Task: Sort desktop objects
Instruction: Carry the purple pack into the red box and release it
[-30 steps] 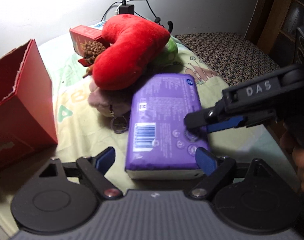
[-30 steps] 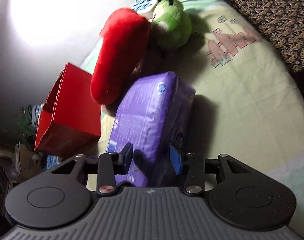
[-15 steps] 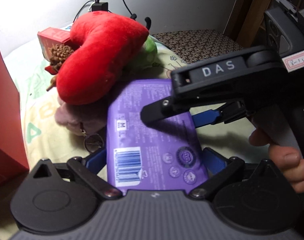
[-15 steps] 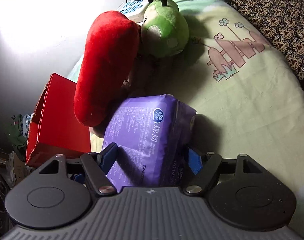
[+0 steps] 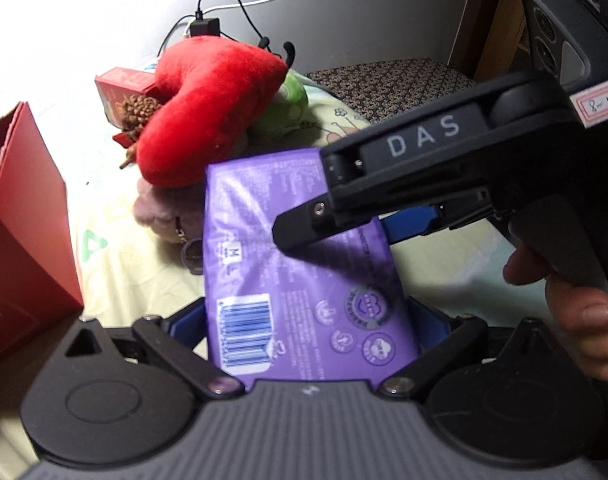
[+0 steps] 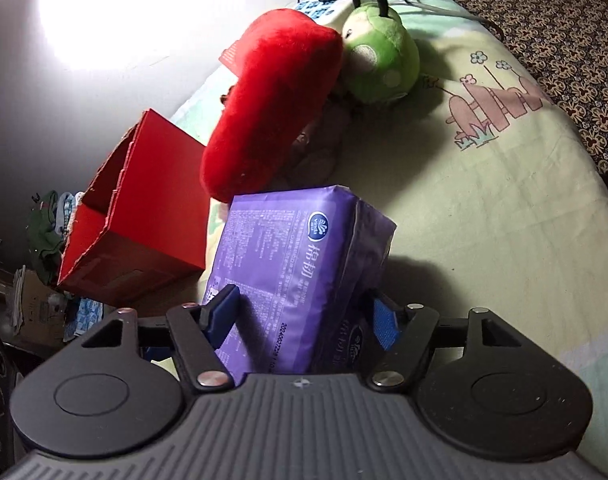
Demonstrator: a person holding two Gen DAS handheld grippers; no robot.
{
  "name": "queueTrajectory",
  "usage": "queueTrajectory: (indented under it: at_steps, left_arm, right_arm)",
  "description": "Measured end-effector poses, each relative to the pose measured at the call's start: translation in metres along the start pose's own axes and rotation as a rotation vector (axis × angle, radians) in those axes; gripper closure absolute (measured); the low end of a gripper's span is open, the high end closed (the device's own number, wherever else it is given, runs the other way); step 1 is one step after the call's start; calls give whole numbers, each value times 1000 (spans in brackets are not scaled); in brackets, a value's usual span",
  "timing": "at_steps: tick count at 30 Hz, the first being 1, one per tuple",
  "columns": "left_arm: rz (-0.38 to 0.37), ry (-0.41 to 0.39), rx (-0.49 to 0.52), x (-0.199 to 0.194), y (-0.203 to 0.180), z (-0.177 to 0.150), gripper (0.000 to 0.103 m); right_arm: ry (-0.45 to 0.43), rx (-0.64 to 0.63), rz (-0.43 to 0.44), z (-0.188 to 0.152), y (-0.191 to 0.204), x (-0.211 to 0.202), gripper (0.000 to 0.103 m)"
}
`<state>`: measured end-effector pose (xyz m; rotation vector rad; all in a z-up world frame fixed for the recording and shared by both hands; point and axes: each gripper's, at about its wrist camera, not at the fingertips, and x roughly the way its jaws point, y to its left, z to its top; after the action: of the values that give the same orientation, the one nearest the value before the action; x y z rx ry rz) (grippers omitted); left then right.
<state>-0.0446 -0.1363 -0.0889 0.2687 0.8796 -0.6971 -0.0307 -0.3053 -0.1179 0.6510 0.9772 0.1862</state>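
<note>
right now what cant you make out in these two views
- Purple pack: near end hidden under the left hand-held gripper body in the left wrist view; text too small.
- Pink plush: mostly covered by the red heart cushion.
- Red box: inside shadowed in the right wrist view, cropped in the left.

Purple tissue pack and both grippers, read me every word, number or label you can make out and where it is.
"DAS": on the right gripper.
"M": on the purple tissue pack, above its barcode.
"棉韧": on the pack's top face in the right wrist view, under a round logo that looks like "Vinda".
Handwritten sticker on the right gripper, fine print, date code: unreadable.
</note>
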Motion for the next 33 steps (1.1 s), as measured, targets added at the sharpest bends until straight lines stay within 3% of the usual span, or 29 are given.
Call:
queueTrajectory:
  at_steps: [9,17,24,33]
  left_arm:
    - [111,-147,-38,-75,27,15,4]
    - [226,-246,-78,-124,107,39,4]
    - [248,-237,-159,-119,200,52,4]
    - [189,-96,-250,-62,277,44,4]
  right_arm:
    - [-122,-218,61,13,84,-31,32]
    - [-228,-415,126,46,187,-13,32]
    - [-259,-521,111,67,259,46,32]
    - [-141,-499,43,86,272,134,34]
